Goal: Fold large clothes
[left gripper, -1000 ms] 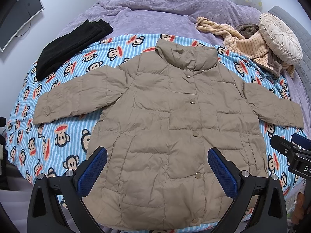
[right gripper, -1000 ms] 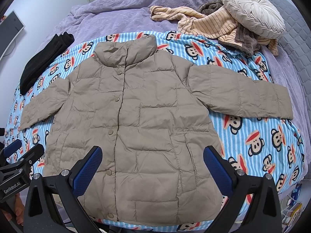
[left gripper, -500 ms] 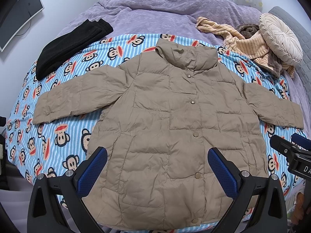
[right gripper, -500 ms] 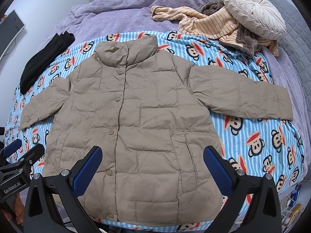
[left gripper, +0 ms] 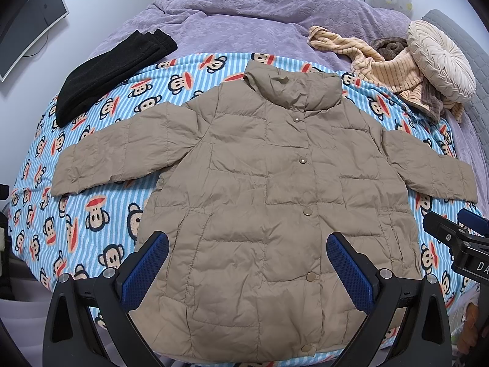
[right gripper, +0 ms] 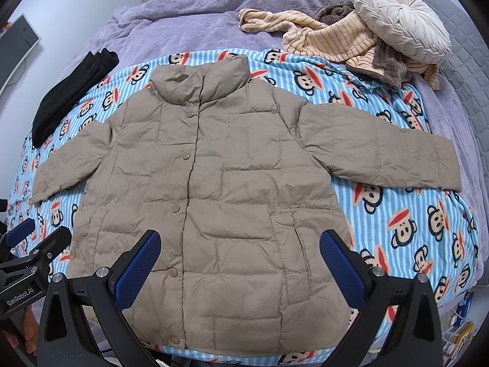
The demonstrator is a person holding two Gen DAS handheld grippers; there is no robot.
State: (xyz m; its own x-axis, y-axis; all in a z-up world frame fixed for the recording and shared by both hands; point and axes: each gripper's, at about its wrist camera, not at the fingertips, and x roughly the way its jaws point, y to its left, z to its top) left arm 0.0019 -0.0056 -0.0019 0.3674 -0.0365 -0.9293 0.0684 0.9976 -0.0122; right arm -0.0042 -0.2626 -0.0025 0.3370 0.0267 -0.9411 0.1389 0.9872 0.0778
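A tan quilted puffer jacket (left gripper: 259,189) (right gripper: 214,183) lies flat and snapped closed on a blue striped monkey-print blanket (left gripper: 91,214) (right gripper: 412,223), collar at the far side, both sleeves spread sideways. My left gripper (left gripper: 247,263) hovers over the jacket's lower hem, open, with nothing between its blue pads. My right gripper (right gripper: 240,260) is also open and empty above the hem. Each gripper shows at the edge of the other's view: the right gripper (left gripper: 458,238) and the left gripper (right gripper: 30,247).
A folded black garment (left gripper: 110,70) (right gripper: 70,91) lies at the far left of the bed. A striped beige and brown heap (left gripper: 391,64) (right gripper: 336,39) and a round cream cushion (left gripper: 440,58) (right gripper: 400,27) sit far right. Purple bedspread (left gripper: 244,18) lies beyond. A monitor (left gripper: 27,30) stands left.
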